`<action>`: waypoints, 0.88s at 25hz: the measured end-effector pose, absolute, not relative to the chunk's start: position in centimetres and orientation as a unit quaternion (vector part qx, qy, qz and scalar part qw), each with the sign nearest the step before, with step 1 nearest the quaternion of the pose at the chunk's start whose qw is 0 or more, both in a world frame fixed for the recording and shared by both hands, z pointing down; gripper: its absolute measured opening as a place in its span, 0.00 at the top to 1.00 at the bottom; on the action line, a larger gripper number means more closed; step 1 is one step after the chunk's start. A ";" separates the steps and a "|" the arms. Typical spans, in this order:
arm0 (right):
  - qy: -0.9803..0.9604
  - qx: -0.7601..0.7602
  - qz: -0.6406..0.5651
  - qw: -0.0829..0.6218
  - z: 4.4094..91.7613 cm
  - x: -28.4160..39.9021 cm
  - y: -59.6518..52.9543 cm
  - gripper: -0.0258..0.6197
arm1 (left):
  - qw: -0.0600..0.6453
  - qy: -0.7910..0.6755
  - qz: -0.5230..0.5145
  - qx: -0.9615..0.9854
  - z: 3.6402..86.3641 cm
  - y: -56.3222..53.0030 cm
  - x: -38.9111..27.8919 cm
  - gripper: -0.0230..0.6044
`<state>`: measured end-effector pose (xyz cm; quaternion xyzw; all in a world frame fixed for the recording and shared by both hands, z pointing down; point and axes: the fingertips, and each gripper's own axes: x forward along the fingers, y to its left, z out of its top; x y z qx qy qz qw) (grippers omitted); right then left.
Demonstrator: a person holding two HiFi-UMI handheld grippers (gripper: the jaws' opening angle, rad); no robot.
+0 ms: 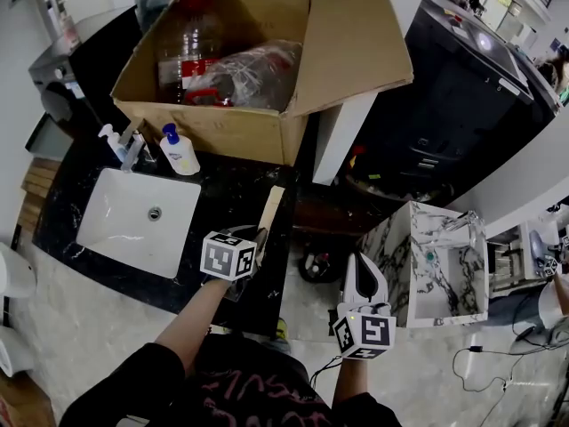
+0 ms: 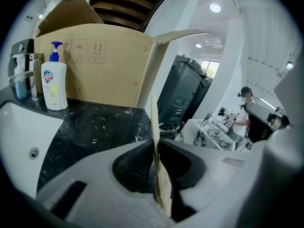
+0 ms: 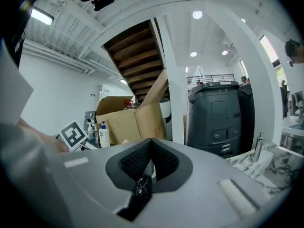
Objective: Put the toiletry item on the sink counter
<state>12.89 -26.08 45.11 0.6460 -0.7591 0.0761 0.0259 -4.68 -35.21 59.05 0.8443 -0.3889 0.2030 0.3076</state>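
Observation:
A thin flat beige packet [image 1: 270,207] hangs over the right end of the black sink counter [image 1: 227,189], and my left gripper [image 1: 260,237] is shut on its lower end. In the left gripper view the packet [image 2: 154,115] stands edge-on between the pads, with my left gripper [image 2: 155,144] clamped on it. My right gripper [image 1: 361,260] is off the counter to the right, over the floor. Its jaws point away from me and are shut with nothing between them; the right gripper view shows the same gripper [image 3: 151,144] closed and empty.
A white basin [image 1: 98,238] is set in the counter's left part. A pump soap bottle [image 1: 180,151], a smaller bottle [image 1: 114,142] and a faucet [image 1: 133,149] stand behind it. An open cardboard box [image 1: 222,132] fills the back. A black bin [image 1: 444,105] and a marble unit [image 1: 444,265] stand to the right.

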 end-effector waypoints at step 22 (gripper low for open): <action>-0.757 0.646 0.085 0.035 45.8 13.5 -25.7 0.95 | 0.307 -0.416 0.250 0.819 63.7 -35.4 -6.7 0.79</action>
